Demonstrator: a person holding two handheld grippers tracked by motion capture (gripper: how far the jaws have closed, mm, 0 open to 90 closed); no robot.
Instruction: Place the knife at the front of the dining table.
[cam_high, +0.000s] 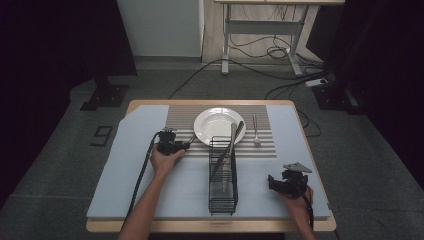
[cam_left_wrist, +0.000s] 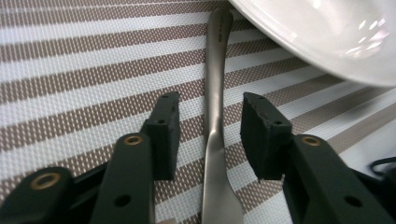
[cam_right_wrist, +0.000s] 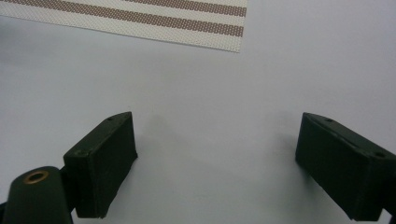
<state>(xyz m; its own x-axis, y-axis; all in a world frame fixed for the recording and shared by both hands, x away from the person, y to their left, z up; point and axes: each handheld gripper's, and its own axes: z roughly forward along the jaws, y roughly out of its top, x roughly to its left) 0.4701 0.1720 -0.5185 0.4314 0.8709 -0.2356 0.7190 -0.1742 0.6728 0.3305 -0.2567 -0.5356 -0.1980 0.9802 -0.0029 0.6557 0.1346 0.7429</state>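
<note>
Lying flat on the striped placemat (cam_left_wrist: 93, 70), a metal knife (cam_left_wrist: 215, 116) runs between the jaws of the left gripper (cam_left_wrist: 210, 135), its far end reaching the rim of the white plate (cam_left_wrist: 327, 37). The jaws stand about half open, a gap showing on each side of the knife, so neither pad presses on it. In the high view the left gripper (cam_high: 186, 146) sits at the placemat's (cam_high: 265, 150) near left corner, just beside the plate (cam_high: 210, 125), with the left hand (cam_high: 165, 159) behind it.

A black wire rack (cam_high: 223, 200) stands on the pale blue sheet (cam_high: 125, 170) at the middle of the table (cam_high: 210, 226), reaching toward the near edge; two long utensils (cam_high: 234, 137) lean out of its far end over the plate's rim. A fork (cam_high: 255, 131) lies on the placemat to the right of the plate, well apart from both grippers.

The right gripper (cam_high: 272, 183) rests near the table's near right corner. In the right gripper view its jaws are spread wide over the bare blue sheet (cam_right_wrist: 210, 116) with nothing between them (cam_right_wrist: 217, 154); a corner of the placemat (cam_right_wrist: 187, 23) shows beyond.
</note>
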